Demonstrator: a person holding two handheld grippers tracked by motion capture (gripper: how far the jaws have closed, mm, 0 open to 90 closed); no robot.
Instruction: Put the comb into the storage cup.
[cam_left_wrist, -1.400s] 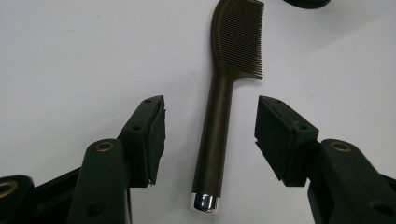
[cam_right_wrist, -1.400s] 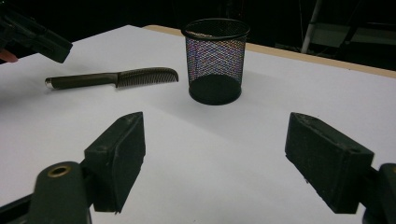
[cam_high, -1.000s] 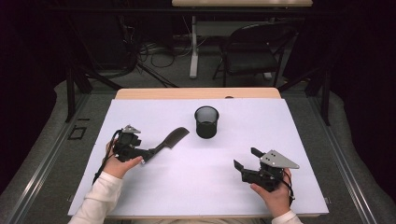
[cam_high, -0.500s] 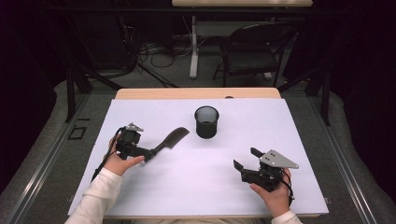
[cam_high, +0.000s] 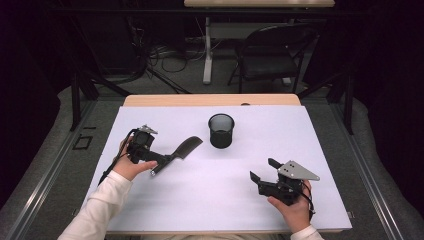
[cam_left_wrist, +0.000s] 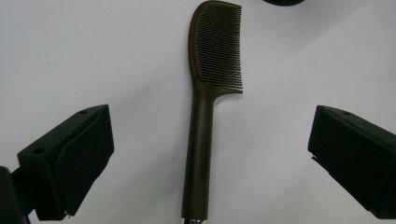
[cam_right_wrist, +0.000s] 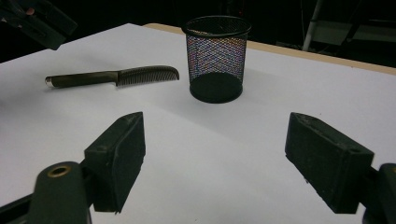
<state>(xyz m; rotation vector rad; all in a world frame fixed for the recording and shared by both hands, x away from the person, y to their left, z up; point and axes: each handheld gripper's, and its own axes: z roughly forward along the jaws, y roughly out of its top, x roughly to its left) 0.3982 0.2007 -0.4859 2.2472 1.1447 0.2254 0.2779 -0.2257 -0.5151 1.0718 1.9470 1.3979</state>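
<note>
In the high view, your left claw (cam_high: 159, 164) sits at the handle end of the comb (cam_high: 180, 150), which lies flat on the white worktop (cam_high: 210, 200). The long axis of the comb runs diagonally: the handle is toward your left hand (cam_high: 131, 165), and the toothed head points up and to the right, toward the mesh cup (cam_high: 221, 130). The head stops near the cup but is not touching it. Your right claw (cam_high: 262, 169) is well apart from the comb, on the other side of the worktop, so the left hand is clearly the nearer one.

In the left gripper view, the comb (cam_left_wrist: 205, 107) lies straight ahead, between the two jaws, with its long axis in line with the claw. The jaws have just been opening, and they now stand wide on both sides with white worktop between each pad and the handle; the left claw is released. The teeth face to the right in this view, and the head points away from you.

In the right gripper view, the right claw (cam_right_wrist: 212, 154) is also released, with nothing between its jaws. The mesh cup (cam_right_wrist: 215, 58) stands upright ahead, and the comb (cam_right_wrist: 112, 76) lies to the left of it, handle outward, head toward the cup.
</note>
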